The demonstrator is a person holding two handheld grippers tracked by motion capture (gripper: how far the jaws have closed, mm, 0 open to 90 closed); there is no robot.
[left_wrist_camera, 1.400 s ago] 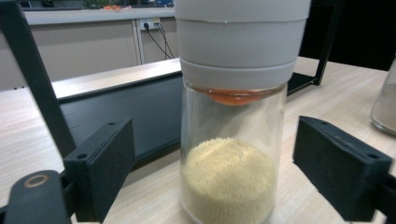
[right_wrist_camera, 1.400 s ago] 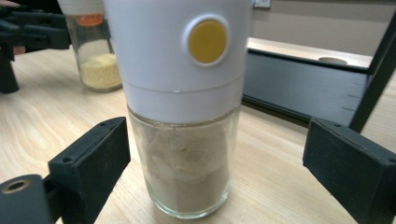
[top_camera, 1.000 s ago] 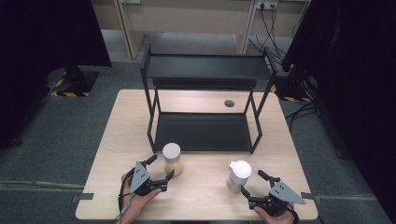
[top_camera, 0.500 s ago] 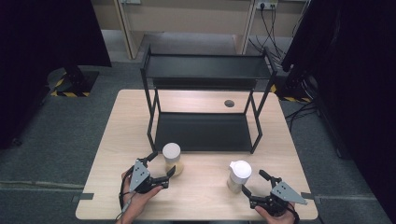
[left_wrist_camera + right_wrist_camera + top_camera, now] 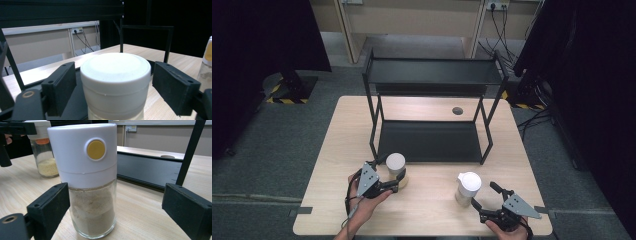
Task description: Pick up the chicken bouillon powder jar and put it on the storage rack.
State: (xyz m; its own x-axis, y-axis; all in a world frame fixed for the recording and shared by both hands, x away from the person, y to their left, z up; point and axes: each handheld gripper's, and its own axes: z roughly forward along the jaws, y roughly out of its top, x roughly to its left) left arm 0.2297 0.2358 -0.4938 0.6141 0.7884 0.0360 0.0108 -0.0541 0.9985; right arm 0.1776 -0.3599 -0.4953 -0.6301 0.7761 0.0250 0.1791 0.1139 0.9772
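A glass jar point(image 5: 395, 165) with a white lid point(image 5: 115, 70) and yellowish grains point(image 5: 46, 168) stands at the front left of the table. My left gripper point(image 5: 389, 174) straddles it at lid height. Its jaws have just been closing, and thin gaps still show between the pads point(image 5: 61, 85) and the lid. A shaker point(image 5: 468, 187) with a white cap, a yellow button point(image 5: 96, 150) and pale powder stands at the front right. My right gripper point(image 5: 483, 196) is open around it, both pads point(image 5: 183, 205) well clear of the glass.
A black two-tier rack point(image 5: 432, 141) fills the middle of the wooden table point(image 5: 337, 150), its lower shelf just behind both jars. A round hole point(image 5: 457, 110) sits in the tabletop behind it. Cables and wall sockets lie beyond the far edge.
My left gripper has shifted up and toward the white-lidded jar, and its jaws have narrowed around the lid. The right gripper and the shaker have kept still.
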